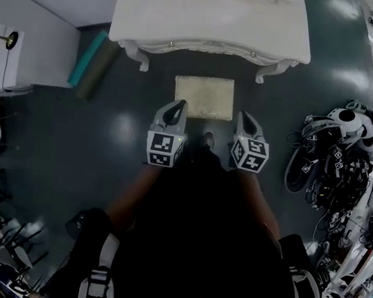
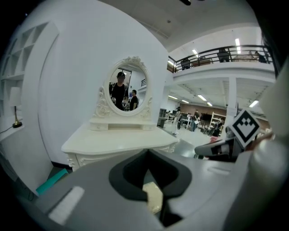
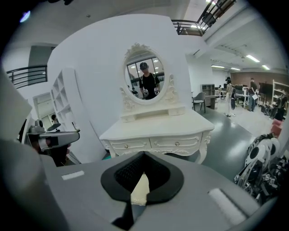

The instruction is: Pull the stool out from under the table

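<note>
A cream, rectangular stool (image 1: pixel 204 97) is seen on the floor (image 1: pixel 114 137) just in front of the white table (image 1: pixel 214 16), its long axis running side to side along the table's front. The left gripper (image 1: pixel 176 105) and right gripper (image 1: pixel 243 116) are held at its near corners, each with jaws pressed together.

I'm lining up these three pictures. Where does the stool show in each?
Head view: stool, centre, on the floor just before the white table.
Left gripper view: stool only a cream sliver, low centre, in the gap between the jaws.
Right gripper view: stool likewise a cream sliver, low centre.
Shared landmark: the white table, mid-frame in both gripper views.
</note>
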A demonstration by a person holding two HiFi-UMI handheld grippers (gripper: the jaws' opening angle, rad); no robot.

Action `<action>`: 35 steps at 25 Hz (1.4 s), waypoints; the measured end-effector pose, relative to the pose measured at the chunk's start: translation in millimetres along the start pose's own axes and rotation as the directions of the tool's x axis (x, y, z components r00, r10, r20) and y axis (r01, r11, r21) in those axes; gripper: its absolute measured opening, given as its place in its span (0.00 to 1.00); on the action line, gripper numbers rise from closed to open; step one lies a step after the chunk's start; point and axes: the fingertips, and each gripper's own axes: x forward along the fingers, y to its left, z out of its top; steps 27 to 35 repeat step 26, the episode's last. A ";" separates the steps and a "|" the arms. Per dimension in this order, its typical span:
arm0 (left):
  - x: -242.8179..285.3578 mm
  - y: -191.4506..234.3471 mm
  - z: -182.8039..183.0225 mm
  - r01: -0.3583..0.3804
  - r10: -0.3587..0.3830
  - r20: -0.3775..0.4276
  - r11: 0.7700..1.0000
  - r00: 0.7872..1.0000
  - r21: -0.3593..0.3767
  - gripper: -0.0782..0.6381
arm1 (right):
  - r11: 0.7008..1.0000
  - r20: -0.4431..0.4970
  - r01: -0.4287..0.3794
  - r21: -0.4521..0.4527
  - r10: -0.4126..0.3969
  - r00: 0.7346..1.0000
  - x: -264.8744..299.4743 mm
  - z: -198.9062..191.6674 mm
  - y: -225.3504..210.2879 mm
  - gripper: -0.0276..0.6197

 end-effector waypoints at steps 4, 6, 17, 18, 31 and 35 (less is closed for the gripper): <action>-2.9 -11.0 9.6 0.007 -0.008 0.017 1.000 1.000 0.023 0.12 | 0.998 0.037 -0.026 -0.048 0.028 0.999 -7.3 18.4 8.2 0.04; -2.9 -15.3 10.1 0.010 -0.011 0.026 1.000 1.000 0.023 0.12 | 0.998 0.054 -0.031 -0.061 0.035 0.998 -10.4 23.8 9.8 0.04; -6.5 -25.1 15.2 -0.002 0.001 0.036 1.000 0.999 0.028 0.12 | 0.990 0.089 -0.054 -0.131 0.066 0.994 -22.2 37.6 11.2 0.04; -7.1 -24.9 15.0 -0.005 0.004 0.036 1.000 0.999 0.027 0.12 | 0.990 0.092 -0.053 -0.128 0.065 0.994 -23.2 38.6 10.2 0.04; -9.8 -39.4 14.7 -0.003 0.003 0.048 1.000 0.999 -0.007 0.12 | 0.993 0.095 -0.058 -0.106 0.068 0.993 -29.8 35.4 -0.3 0.04; -9.8 -39.4 14.7 -0.003 0.003 0.048 1.000 0.999 -0.007 0.12 | 0.993 0.095 -0.058 -0.106 0.068 0.993 -29.8 35.4 -0.3 0.04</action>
